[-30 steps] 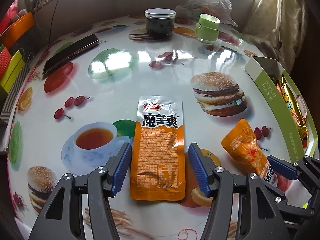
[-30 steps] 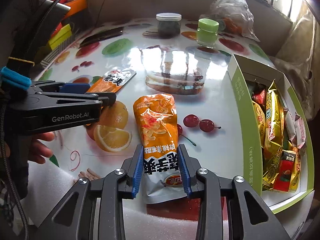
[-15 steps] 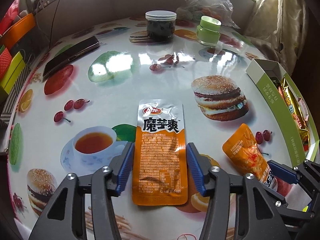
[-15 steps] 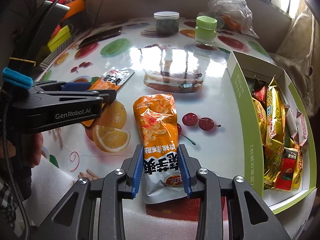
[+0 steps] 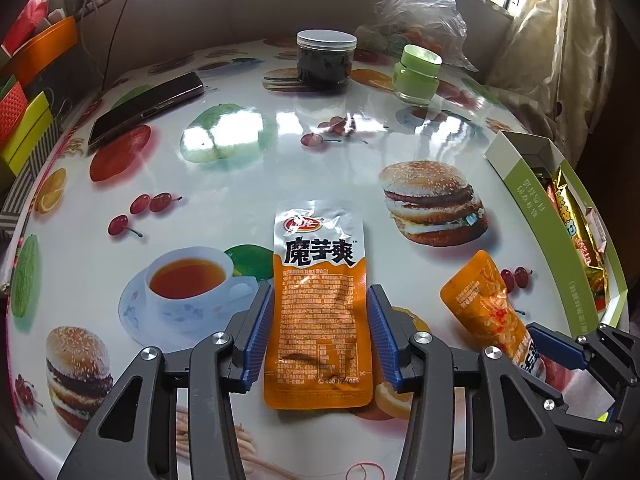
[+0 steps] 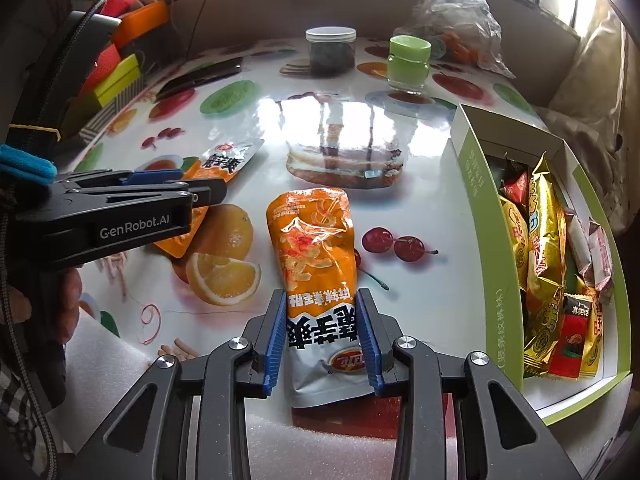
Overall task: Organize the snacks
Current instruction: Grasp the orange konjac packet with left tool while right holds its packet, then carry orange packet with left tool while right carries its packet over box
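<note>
Glossy plastic printed with burgers, fruit and a tea cup covers the table (image 5: 248,184), the largest thing in view. At its right edge stands a green and white box (image 6: 480,216), open on top and already filled with gold, red and pink snack packs (image 6: 546,240). At the far side a clear plastic bag (image 5: 424,12) lies against the wall, and before it stand a dark jar (image 5: 326,60) with a pale lid and a small green jar (image 5: 416,74). A dark phone (image 5: 146,106) lies at the far left.

Two orange packets are on the table, near each other but not touching. The flat packet (image 5: 318,312) lies in the middle, its silver top pointing away. The left gripper (image 5: 316,336) is lowered over it; its jaws have just been closing, and the blue pads now stand just beside the long edges of the packet. I cannot tell if they already press on it. The puffy packet (image 6: 316,264) lies to the right, between the flat packet and the box, with its silver end toward the camera. The right gripper (image 6: 322,336) is closed on this silver end, and both pads touch its sides. The packet rests on the table.
</note>
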